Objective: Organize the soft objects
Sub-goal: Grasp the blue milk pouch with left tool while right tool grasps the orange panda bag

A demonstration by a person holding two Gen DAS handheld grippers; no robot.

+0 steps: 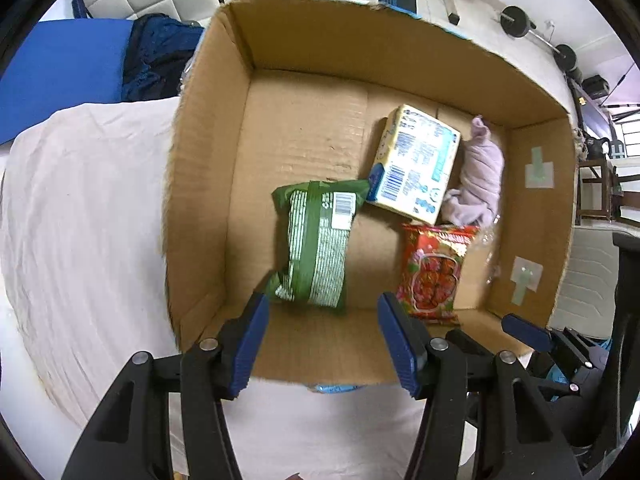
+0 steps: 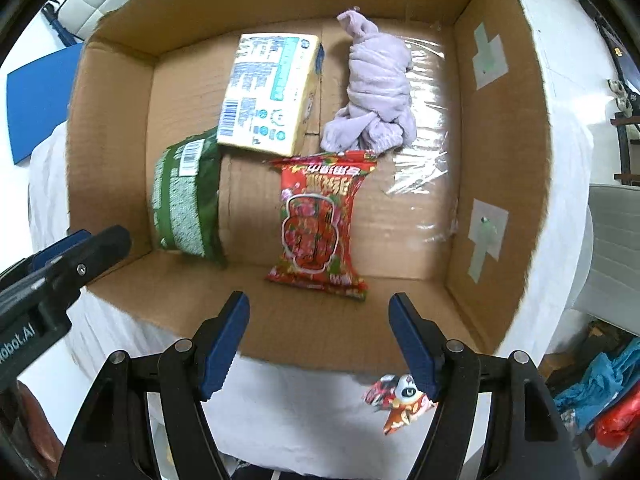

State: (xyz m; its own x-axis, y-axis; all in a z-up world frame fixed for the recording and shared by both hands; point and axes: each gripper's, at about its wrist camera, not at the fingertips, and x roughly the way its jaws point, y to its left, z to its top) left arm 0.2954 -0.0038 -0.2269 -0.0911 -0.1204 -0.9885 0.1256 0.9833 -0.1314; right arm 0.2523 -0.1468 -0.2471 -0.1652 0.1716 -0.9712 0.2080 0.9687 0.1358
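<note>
An open cardboard box [image 1: 208, 160] [image 2: 108, 152] stands on a white cloth. Inside lie a green packet [image 1: 316, 240] [image 2: 184, 200], a yellow tissue pack [image 1: 416, 160] [image 2: 272, 92], a rolled lilac cloth [image 1: 480, 172] [image 2: 376, 96] and a red snack packet [image 1: 436, 272] [image 2: 320, 220]. My left gripper [image 1: 324, 344] is open and empty, hovering over the box's near wall just short of the green packet. My right gripper [image 2: 320, 344] is open and empty above the near wall, in front of the red packet. A small red wrapper [image 2: 400, 400] lies outside the box.
Clear plastic film [image 2: 420, 160] lies in the box's right side. A blue mat [image 1: 60, 76] and dark blue fabric [image 1: 160, 56] are beyond the box on the left. The right gripper [image 1: 528, 332] shows at the left wrist view's lower right. Coloured bags [image 2: 600, 392] lie at far right.
</note>
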